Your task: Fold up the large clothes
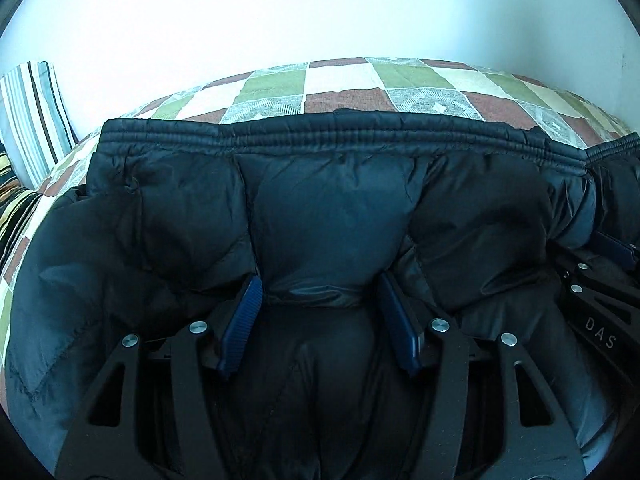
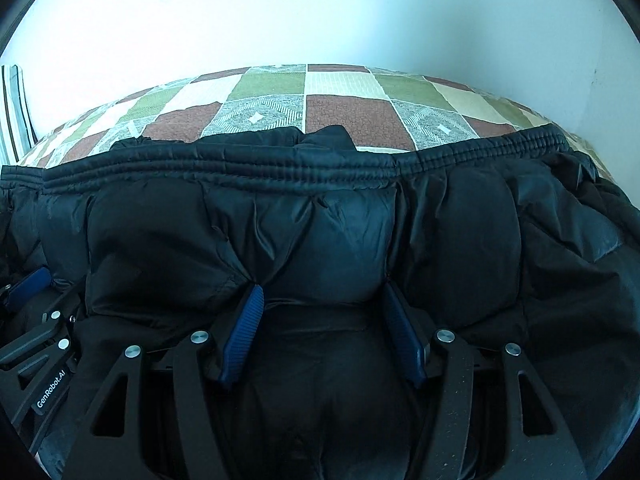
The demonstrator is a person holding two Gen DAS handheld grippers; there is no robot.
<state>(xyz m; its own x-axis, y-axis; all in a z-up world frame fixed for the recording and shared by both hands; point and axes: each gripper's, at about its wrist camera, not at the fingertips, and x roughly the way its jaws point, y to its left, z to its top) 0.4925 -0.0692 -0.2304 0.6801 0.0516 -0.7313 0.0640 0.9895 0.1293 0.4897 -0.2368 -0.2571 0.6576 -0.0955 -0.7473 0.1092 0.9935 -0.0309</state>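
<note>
My left gripper (image 1: 320, 292) and right gripper (image 2: 322, 300) each pinch a puffy fold of the black jacket (image 1: 332, 208), which lies folded on the checked blanket (image 1: 344, 96), its ribbed hem (image 2: 280, 168) toward the wall.

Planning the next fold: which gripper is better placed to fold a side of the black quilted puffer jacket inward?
Left, narrowly: the left gripper pinches the jacket beside its looser, flatter side.

Bed's got a patchwork blanket (image 1: 344, 96), green, brick-red and cream squares. Striped pillow (image 1: 34, 116) leans on the white wall (image 1: 320, 12).
</note>
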